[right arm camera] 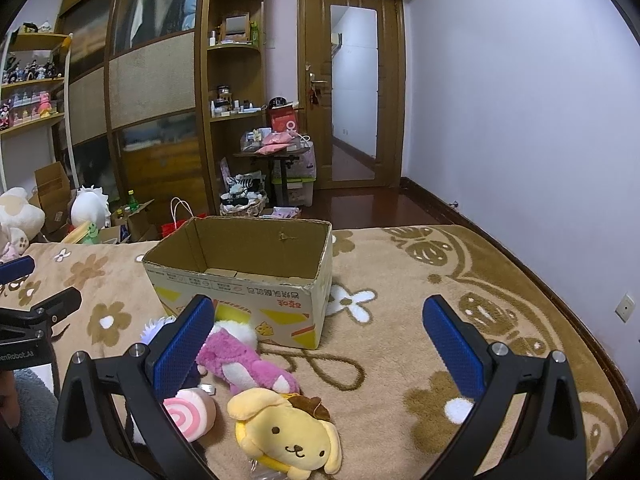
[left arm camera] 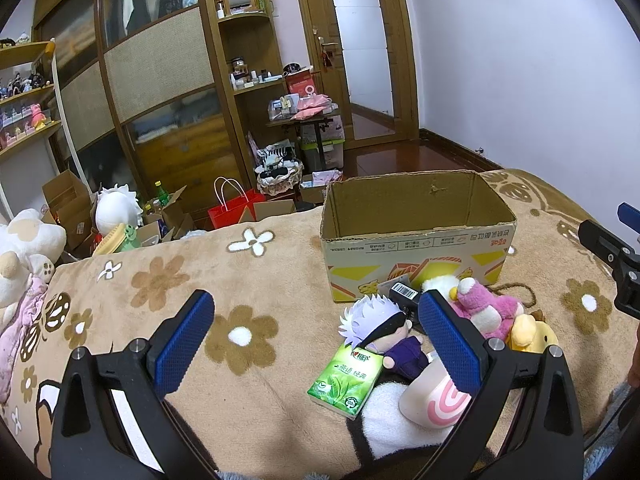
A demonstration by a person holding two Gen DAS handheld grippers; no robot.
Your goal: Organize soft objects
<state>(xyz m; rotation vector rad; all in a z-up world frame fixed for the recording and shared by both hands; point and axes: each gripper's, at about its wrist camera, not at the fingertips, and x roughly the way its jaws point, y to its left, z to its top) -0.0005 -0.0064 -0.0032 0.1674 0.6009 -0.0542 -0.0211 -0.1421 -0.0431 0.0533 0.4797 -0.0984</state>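
The blanket is tan with brown and white flowers. The cardboard box at 12 o'clock carries yellow and orange print. Around it lie a yellow dog plush, pink bear plush, pink-spiralled roll, and green tissue pack.

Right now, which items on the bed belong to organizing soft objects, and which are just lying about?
Job: cardboard box, yellow dog plush, pink bear plush, white-haired doll, swirl plush.

Lying about: green tissue pack, barcoded black box, red gift bag.
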